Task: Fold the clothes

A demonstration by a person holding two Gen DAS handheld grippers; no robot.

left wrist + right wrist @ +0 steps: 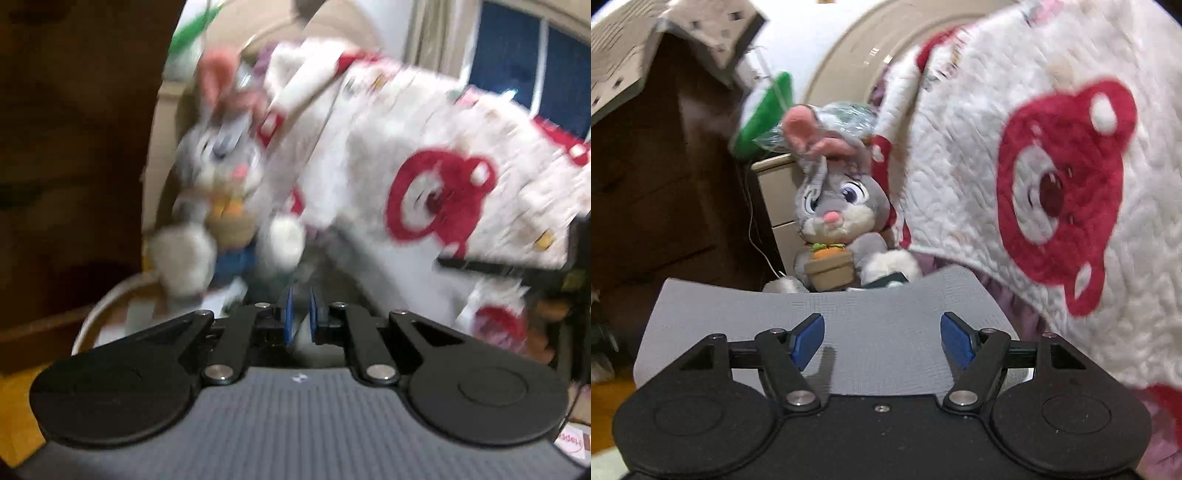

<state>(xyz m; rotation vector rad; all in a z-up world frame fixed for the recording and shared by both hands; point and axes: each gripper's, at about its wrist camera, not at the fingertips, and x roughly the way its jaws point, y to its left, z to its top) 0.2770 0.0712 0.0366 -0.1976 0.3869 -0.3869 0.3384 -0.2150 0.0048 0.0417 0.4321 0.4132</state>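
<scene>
A white quilted garment (1052, 177) with red bear patches hangs ahead and to the right of both pairs of tongs, touching neither. Judged from that, the fold is between grips: cloth let go, nothing yet retaken. A brown cabinet (665, 177) stands off to the left. A plush rabbit (838, 218) sits straight ahead, beyond the tips, holding a carrot pot. The right tongs (882, 341) stand spread wide over a grey pad (882, 295), empty. The left tongs (300, 317) are nearly closed, a thin gap between the blue pads and no cloth seen there. Next, likely, each pair must find an edge of the garment and clamp it.
</scene>
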